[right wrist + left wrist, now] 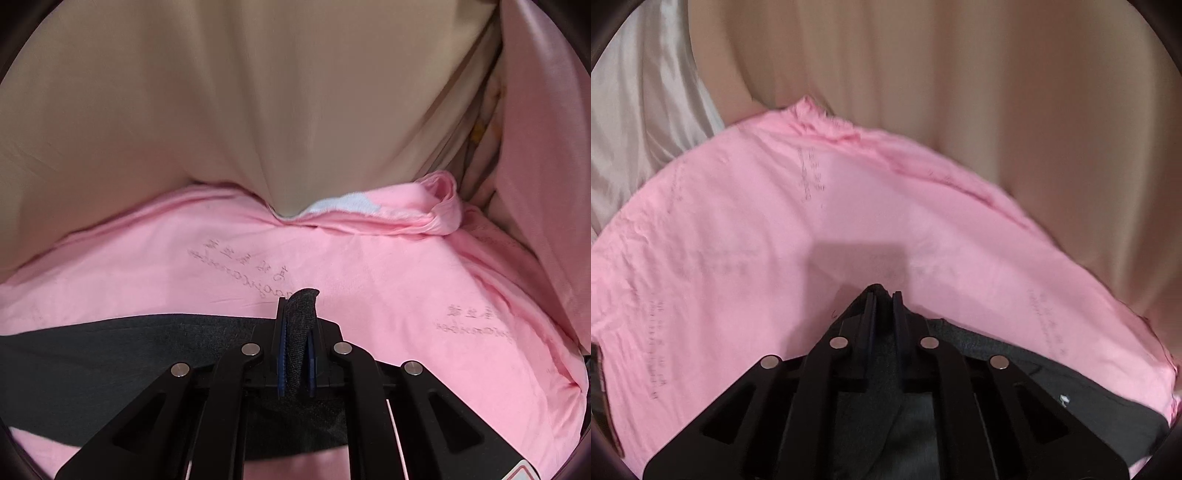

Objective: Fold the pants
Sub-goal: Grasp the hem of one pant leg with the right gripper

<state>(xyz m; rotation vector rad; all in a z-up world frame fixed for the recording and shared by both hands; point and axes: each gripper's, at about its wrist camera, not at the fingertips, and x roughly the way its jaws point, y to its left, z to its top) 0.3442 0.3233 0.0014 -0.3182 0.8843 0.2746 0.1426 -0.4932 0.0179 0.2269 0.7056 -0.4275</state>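
Note:
The dark grey pants [110, 350] lie across a pink quilt [406, 277]. My right gripper [297, 306] is shut on a fold of the pants' edge, which sticks up between the jaws. The cloth runs off to the left from it. In the left wrist view the pants [1052, 376] stretch to the right behind my left gripper [884, 295]. That gripper is shut on the pants, with dark cloth hanging between and under its jaws. Both grippers sit low over the quilt.
The pink quilt [757, 240] covers the surface. Beige curtains [942, 74] hang close behind it and also show in the right wrist view [221, 110]. A white cloth [646, 110] hangs at far left. A pink curtain [546, 147] hangs at right.

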